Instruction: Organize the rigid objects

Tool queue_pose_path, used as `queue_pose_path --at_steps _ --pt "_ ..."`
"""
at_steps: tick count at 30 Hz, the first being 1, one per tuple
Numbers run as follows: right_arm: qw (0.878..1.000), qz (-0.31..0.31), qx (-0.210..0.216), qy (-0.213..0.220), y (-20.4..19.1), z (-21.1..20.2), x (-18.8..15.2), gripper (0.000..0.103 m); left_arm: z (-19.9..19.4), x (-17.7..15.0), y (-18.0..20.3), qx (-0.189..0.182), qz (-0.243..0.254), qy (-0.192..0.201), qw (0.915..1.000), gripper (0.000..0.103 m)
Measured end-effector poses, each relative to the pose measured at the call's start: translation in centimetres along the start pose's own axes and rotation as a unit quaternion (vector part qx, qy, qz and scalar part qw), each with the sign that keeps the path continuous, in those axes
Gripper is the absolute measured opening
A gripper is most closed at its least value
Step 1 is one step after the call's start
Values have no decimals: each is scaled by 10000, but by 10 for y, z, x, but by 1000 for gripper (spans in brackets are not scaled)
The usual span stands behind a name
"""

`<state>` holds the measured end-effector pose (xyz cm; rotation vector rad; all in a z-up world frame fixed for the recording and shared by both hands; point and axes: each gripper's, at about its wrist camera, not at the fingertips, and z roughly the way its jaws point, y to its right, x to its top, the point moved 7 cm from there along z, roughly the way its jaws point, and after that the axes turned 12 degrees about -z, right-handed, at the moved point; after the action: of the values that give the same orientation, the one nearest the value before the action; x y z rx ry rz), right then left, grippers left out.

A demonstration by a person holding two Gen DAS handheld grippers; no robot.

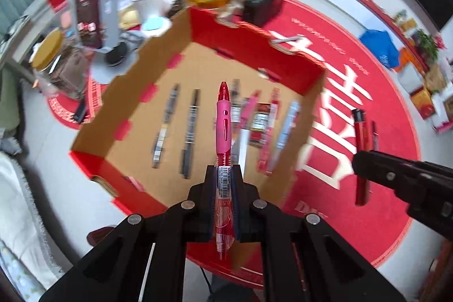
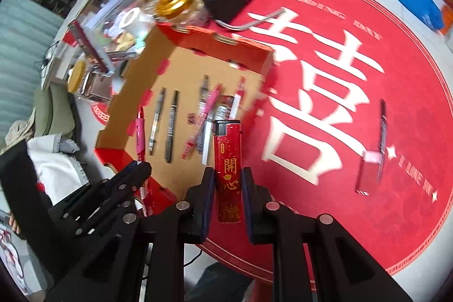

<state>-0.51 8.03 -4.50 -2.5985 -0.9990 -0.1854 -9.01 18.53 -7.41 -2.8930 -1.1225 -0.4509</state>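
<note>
The left hand-held gripper (image 1: pixel 223 174) points steeply down over the near edge of a shallow open cardboard box with red outer walls (image 1: pixel 254 47), its jaws clenched on a translucent pink and red plastic pen (image 1: pixel 223 132) that stands lengthwise between the pads, tip away from the camera. The right hand-held gripper (image 2: pixel 228 177) also tilts steeply down, just right of the box, grasping a slim red lighter with gold characters and a black top (image 2: pixel 228 160) upright between its blue-lined pads.

Both views are motion-blurred. Inside the box a row of pens and slim markers (image 1: pixel 192 126) lies roughly parallel on the brown floor. The box rests on a round red mat with large white characters (image 1: pixel 368 188) on the floor.

Only the right wrist view shows a dark pen (image 2: pixel 382 129) and a small red block with a pale band (image 2: pixel 368 171) lying on the mat well right of the box. The left wrist view shows the right gripper from the side at its right edge, lighter hanging below.
</note>
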Motion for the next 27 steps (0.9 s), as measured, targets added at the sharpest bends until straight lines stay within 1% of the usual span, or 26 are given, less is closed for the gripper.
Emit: queue_pose_path --at_steps 6,9,19,27 --pt "9989 -459 6 -25 -36 26 28 20 20 16 -33 375 -279 -5 9989 10" --pt "9983 -583 -23 -56 -44 37 37 20 31 22 -41 427 -357 -90 9984 10" --pt "9979 -583 -178 -195 -35 53 50 20 49 37 -41 446 -170 -174 9987 10" --pt "9981 -508 -223 -255 -27 63 55 20 65 41 -37 487 -94 -266 9984 10"
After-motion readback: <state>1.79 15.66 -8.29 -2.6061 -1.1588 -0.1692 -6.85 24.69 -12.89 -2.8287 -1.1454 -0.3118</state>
